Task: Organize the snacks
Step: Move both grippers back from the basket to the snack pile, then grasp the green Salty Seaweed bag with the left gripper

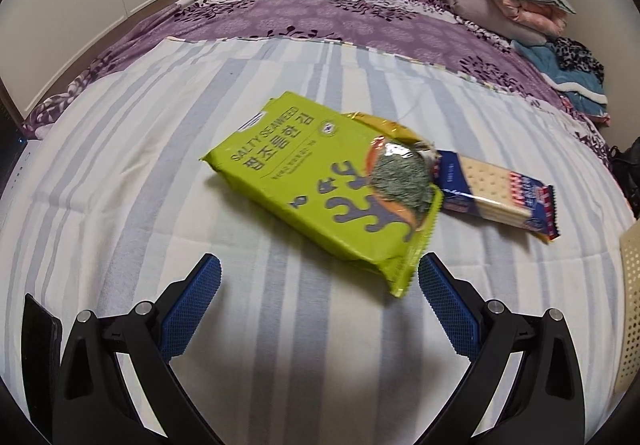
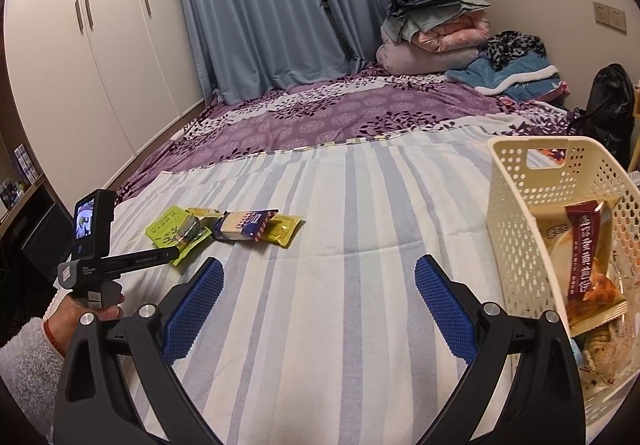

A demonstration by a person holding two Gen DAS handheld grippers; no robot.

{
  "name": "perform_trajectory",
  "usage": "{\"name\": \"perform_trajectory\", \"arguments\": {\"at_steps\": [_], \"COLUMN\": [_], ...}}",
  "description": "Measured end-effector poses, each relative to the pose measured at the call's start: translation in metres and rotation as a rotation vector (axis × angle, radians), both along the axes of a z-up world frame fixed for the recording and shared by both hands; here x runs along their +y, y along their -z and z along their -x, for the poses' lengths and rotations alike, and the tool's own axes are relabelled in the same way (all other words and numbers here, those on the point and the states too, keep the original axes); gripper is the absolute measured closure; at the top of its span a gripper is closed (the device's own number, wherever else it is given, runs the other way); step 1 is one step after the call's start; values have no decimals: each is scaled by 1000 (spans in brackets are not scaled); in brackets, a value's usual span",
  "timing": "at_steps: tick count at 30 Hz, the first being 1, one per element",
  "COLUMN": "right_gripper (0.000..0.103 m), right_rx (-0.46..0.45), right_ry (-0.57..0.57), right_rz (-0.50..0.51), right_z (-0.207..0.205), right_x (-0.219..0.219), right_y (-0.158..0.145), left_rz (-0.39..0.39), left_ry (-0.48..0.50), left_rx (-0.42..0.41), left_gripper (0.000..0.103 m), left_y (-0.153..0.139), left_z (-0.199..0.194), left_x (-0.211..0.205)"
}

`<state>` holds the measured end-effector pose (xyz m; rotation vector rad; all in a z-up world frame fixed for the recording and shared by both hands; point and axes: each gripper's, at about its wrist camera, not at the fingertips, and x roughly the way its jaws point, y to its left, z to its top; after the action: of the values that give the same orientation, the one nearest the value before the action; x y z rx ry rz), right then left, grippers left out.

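Soft, even indoor light fills both views, a touch dim and warm. A broad grey shadow pools on the bed (image 1: 320,377) at its near edge, below the camera. Strong fisheye bending curves the wardrobe (image 2: 80,57) and blacks out the corners. The seaweed pack (image 1: 320,181) reads sharp; far bedding softens slightly.

Your left tool (image 1: 319,277): blue pads spread wide, nothing between them.
Seaweed packet (image 1: 320,187): lime green, flat on the striped bed sheet (image 1: 120,185), its near corner just ahead of your right pad.
Cracker pack (image 1: 496,193): partly tucked under the packet (far-right side).
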<state>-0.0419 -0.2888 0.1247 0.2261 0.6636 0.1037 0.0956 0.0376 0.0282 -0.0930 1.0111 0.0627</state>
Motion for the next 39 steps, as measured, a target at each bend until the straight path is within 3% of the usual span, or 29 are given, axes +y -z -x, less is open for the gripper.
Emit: {"name": "perform_trajectory", "arguments": {"at_steps": [6, 14, 19, 24, 31, 35, 39], "right_gripper": [7, 7, 7, 7, 7, 7, 7], "right_rx": [18, 36, 53, 77, 93, 111, 125], "right_ry": [-28, -77, -111, -135, -175, -188, -191], "right_rz": [0, 3, 18, 33, 52, 56, 56], "right_z": [-11, -22, -32, -48, -64, -73, -84], "right_x": [11, 31, 44, 54, 66, 68, 70], "right_y": [4, 10, 17, 28, 36, 43, 48], "left_rz": [-7, -25, 8, 40, 75, 45, 41], "left_ry": [-26, -168, -219, -173, -36, 20, 17], "left_rx": [4, 15, -14, -63, -97, -89, -62], "left_gripper": [3, 3, 3, 3, 3, 3, 3], "left_y": [5, 8, -2, -16, -23, -17, -8], "left_z": [1, 8, 9, 6, -25, -48, -63], "left_x": [24, 91, 113, 97, 49, 33, 33]}}
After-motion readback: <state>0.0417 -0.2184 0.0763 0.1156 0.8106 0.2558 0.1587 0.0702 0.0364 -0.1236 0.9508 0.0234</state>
